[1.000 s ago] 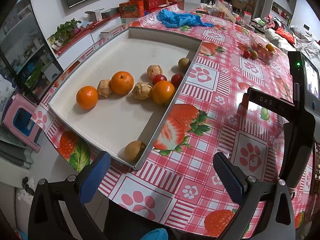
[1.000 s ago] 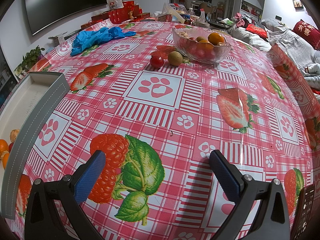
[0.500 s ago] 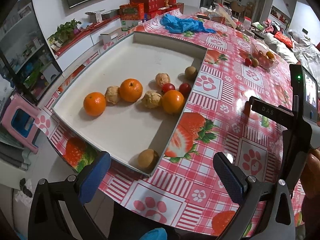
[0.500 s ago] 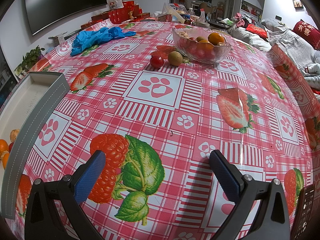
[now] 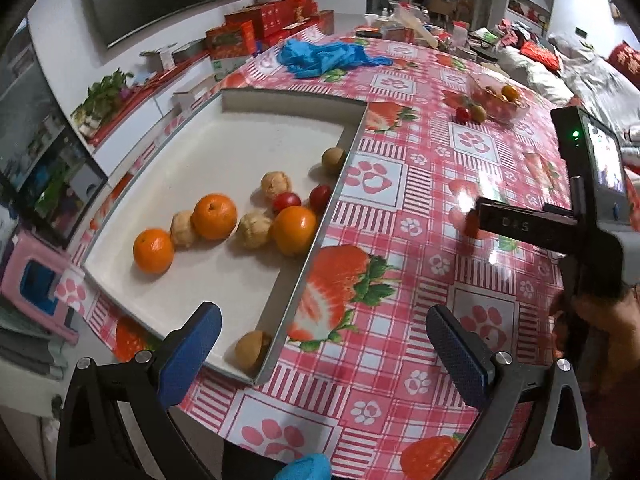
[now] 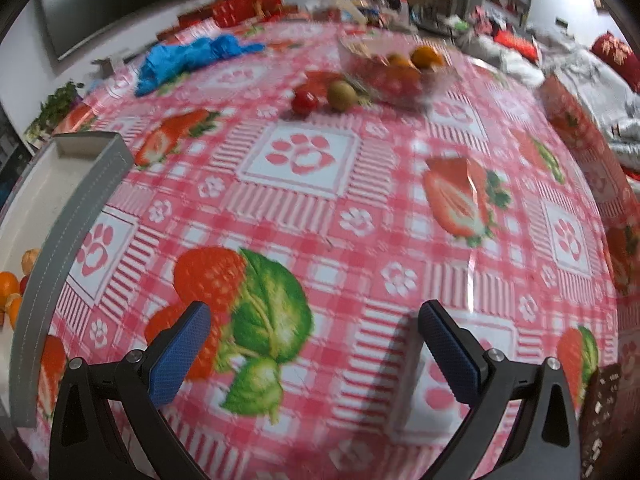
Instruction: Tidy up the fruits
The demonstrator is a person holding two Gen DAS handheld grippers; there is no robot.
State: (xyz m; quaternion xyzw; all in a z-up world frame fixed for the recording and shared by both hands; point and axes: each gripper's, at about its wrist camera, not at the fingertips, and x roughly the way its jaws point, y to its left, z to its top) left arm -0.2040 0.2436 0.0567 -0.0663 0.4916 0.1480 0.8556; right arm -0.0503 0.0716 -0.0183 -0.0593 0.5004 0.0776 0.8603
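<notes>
A white tray (image 5: 216, 152) with a grey rim lies on the left of the table. It holds three oranges (image 5: 214, 216), pale walnut-like fruits (image 5: 253, 233), two small red fruits (image 5: 286, 201) and two brown kiwis (image 5: 249, 351). A glass bowl (image 6: 390, 68) of fruit stands at the far side, with a red fruit (image 6: 305, 102) and a kiwi (image 6: 342, 95) on the cloth beside it. My left gripper (image 5: 320, 356) is open and empty above the tray's near right corner. My right gripper (image 6: 316, 350) is open and empty over the tablecloth; its view is blurred.
The table has a red checked cloth with strawberry and paw prints (image 6: 304, 156). Blue gloves (image 5: 324, 56) lie at the far side. Red boxes (image 5: 264, 24) stand at the back left. The right gripper's body (image 5: 588, 216) and the hand holding it stand at the right.
The left gripper has pulled back and up, so the tray sits farther into view. The right gripper has started to move, blurring its view; the bowl appears slightly nearer. Both stay open.
</notes>
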